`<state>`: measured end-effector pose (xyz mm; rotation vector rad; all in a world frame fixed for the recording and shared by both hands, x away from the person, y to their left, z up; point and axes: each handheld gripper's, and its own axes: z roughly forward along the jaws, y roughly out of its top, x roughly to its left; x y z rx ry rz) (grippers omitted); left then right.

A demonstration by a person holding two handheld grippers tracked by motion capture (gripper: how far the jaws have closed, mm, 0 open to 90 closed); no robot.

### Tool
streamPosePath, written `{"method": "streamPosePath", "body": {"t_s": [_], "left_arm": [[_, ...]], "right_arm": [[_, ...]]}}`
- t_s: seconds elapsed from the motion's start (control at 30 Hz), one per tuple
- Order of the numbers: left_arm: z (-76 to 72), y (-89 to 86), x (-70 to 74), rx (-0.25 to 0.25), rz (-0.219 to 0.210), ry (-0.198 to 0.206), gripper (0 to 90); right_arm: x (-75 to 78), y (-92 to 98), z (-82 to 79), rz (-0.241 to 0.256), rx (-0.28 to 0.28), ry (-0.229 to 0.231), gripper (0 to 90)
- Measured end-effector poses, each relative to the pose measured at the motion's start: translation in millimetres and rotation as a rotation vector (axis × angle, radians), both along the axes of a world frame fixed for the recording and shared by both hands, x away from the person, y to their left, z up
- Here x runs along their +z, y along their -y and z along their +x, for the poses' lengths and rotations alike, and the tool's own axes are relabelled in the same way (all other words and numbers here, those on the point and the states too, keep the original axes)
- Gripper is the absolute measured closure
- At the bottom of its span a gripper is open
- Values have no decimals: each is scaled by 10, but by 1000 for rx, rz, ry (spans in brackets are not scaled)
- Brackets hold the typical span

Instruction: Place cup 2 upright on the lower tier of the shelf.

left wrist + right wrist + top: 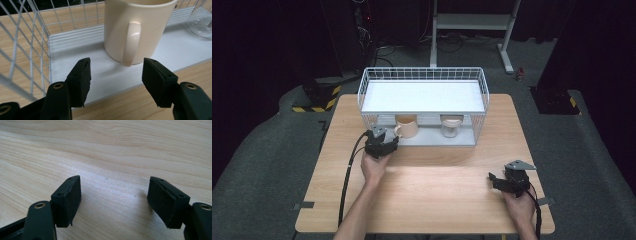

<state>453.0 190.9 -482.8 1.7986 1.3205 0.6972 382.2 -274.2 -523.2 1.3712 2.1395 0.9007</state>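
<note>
A light wooden table (427, 195) was seen from the high view, with dark floor around it. At its far side a white wire rack (423, 95) with two levels was placed; the top shelf was bare. On the lower shelf (100, 72) a cream mug (406, 126) was stood upright at the left, and a clear glass jar (451, 126) was stood to the right of it, a little apart.

The left gripper (384, 141) was held at the front edge of the rack, just before the mug. In the left gripper view its jaws were spread wide, and the mug's handle (131, 42) was pointed toward them and was seen between them, but it was not touched by either pad.

The right gripper (495, 179) was kept low at the near right part of the table, well apart from the rack. Its jaws were also spread, and nothing was pinched between them; bare wood was seen under them.
</note>
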Motion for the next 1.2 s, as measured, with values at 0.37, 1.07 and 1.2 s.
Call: {"method": "streamPosePath", "body": {"t_s": [0.37, 1.07, 1.2], "left_arm": [[-181, -87, 115, -28, -11, 24, 383], [-586, -250, 293, -56, -67, 58, 377], [-640, -284, 274, -59, -80, 44, 369]], "right_arm": [[0, -2, -1, 0, 0, 0, 275], [0, -1, -1, 1, -1, 0, 275], [0, -1, 0, 0, -1, 0, 274]]}}
